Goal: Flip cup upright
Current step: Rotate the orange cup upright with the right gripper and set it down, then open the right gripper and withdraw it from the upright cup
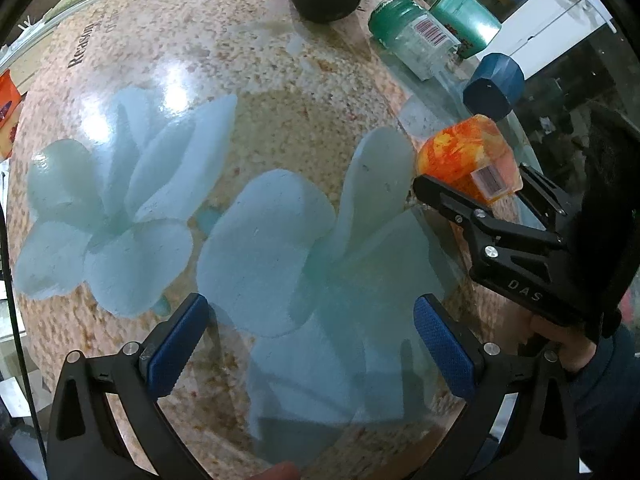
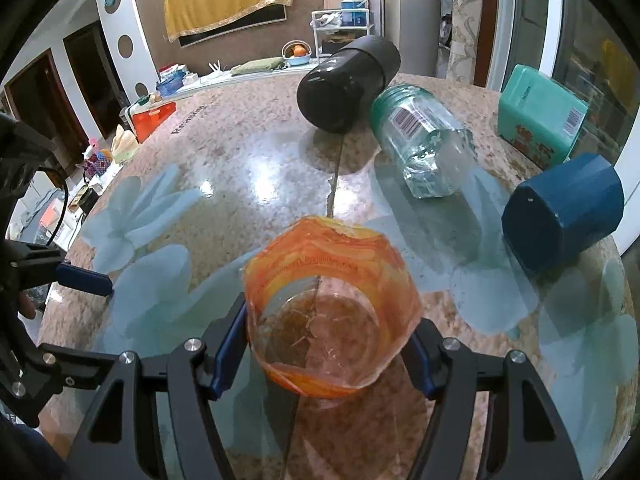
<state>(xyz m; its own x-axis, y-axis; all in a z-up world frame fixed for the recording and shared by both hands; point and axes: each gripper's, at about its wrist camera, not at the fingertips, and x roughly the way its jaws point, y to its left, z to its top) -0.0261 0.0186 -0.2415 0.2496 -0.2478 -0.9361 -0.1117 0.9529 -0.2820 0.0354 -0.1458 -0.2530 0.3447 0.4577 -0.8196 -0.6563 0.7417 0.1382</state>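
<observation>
An orange and yellow swirled plastic cup [image 2: 332, 312] sits between the blue pads of my right gripper [image 2: 326, 356], its open mouth facing the camera. The jaws are shut on its sides. In the left wrist view the same cup [image 1: 464, 156] shows at the right, held by the right gripper [image 1: 480, 196], with a barcode label on it. My left gripper [image 1: 312, 344] is open and empty, low over the glass table top [image 1: 240, 120] with pale blue flower shapes. It is well left of the cup.
Lying on the table behind the cup: a black bottle [image 2: 348, 84], a clear jar with a green lid [image 2: 420, 140], a teal box [image 2: 540, 116] and a dark blue faceted cup [image 2: 560, 220]. The table's round edge runs close at the right.
</observation>
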